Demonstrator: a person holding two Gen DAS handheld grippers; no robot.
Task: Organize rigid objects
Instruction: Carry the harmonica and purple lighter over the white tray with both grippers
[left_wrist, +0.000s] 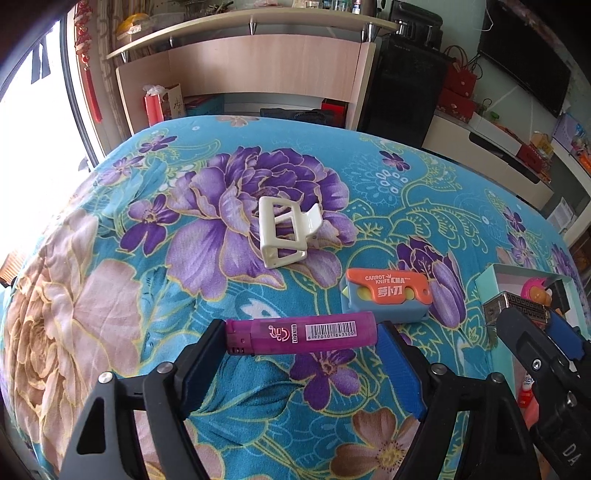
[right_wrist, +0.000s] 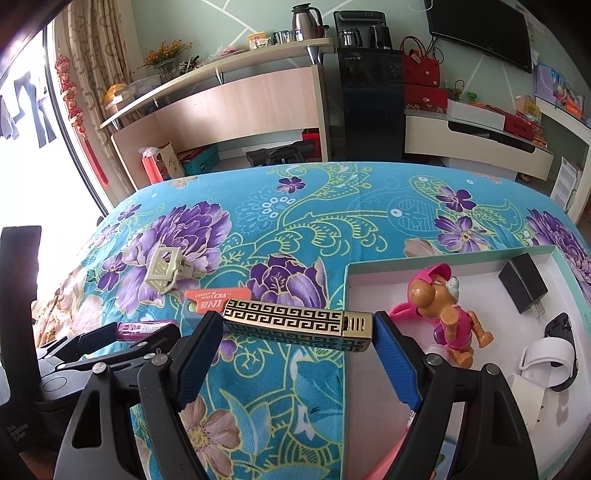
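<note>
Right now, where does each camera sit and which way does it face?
Left wrist: on the left claw, facing down across the floral cloth; its fingers flank the purple lighter.
Right wrist: on the right claw, facing likewise; its fingers flank the gold lighter.
Shared: carrot knife, white clip, box.

Your left wrist camera looks steeply down, close over the floral bedspread (left_wrist: 110, 295). Your right wrist camera sits beside it, also angled down. Both share the orange carrot knife (left_wrist: 388, 291), white clip (right_wrist: 164, 269), and the far shelf (right_wrist: 221, 70).
</note>
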